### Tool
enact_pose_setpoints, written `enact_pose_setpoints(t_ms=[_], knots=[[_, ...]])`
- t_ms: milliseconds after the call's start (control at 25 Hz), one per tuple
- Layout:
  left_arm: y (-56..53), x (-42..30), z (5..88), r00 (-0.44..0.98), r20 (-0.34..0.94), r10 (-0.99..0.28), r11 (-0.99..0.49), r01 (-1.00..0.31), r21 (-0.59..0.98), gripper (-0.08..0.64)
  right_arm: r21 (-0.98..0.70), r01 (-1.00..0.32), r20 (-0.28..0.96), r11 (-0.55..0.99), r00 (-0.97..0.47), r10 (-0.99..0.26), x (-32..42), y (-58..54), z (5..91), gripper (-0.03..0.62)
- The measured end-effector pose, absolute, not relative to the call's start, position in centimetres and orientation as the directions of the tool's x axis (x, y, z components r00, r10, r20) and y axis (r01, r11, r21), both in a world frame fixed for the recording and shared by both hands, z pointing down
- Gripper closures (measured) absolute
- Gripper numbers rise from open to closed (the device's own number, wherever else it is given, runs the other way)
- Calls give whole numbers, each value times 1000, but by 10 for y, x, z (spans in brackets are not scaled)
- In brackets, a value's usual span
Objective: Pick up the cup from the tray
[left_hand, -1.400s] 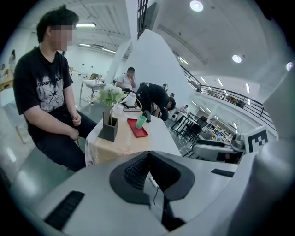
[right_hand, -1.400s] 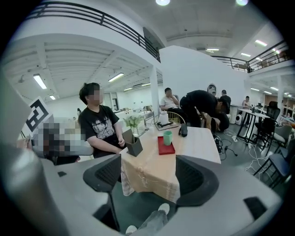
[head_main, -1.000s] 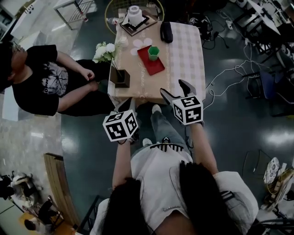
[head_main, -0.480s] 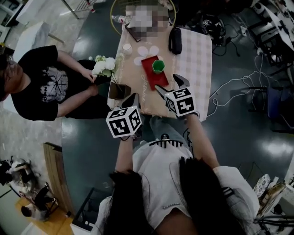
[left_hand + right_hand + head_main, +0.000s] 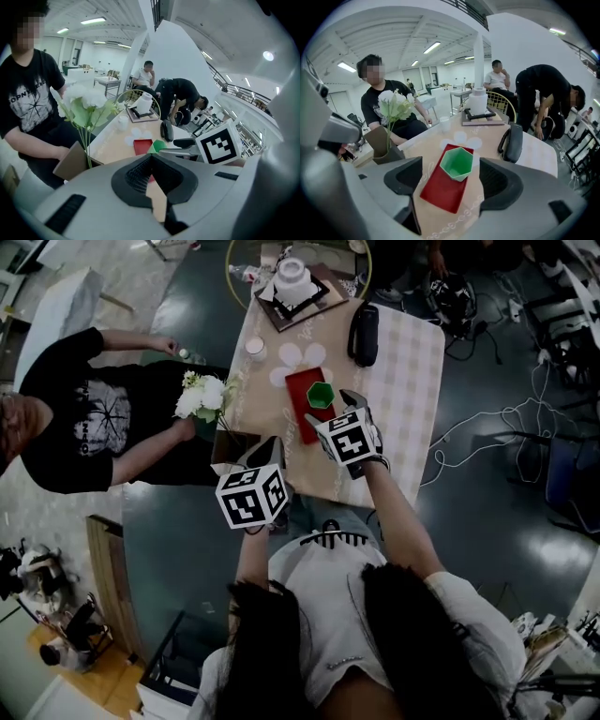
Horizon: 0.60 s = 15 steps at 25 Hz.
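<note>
My right gripper (image 5: pixel 451 185) jaws wide apart; clear lane between them, over red tray (image 5: pixel 439 193), to green cup (image 5: pixel 457 163). Room on both sides of cup. Right of tray, beyond right jaw, black pouch (image 5: pixel 513 142). Crowding left edge of table (image 5: pixel 403 381), flower box (image 5: pixel 383 146) and flowers (image 5: pixel 395 106), just left of my left gripper (image 5: pixel 269 448). Beyond that edge, seated person (image 5: pixel 84 427).

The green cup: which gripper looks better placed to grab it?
Right. The right gripper is over the table with its jaws apart, and the cup on the tray shows just ahead between them. The left gripper is back at the table's edge, jaws together.
</note>
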<state>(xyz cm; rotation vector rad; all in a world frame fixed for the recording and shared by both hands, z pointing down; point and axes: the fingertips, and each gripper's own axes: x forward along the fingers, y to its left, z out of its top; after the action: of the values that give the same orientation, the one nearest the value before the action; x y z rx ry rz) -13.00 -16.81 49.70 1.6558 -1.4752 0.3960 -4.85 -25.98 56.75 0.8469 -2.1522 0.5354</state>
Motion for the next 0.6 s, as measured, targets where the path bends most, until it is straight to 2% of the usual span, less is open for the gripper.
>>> enact_pose_setpoints(t_ms=[600], knots=[[-194,-128,525,223,795,-563,110,-934,341,552,-30,-549,848,836,-456,-269,-71,-287,629,229]])
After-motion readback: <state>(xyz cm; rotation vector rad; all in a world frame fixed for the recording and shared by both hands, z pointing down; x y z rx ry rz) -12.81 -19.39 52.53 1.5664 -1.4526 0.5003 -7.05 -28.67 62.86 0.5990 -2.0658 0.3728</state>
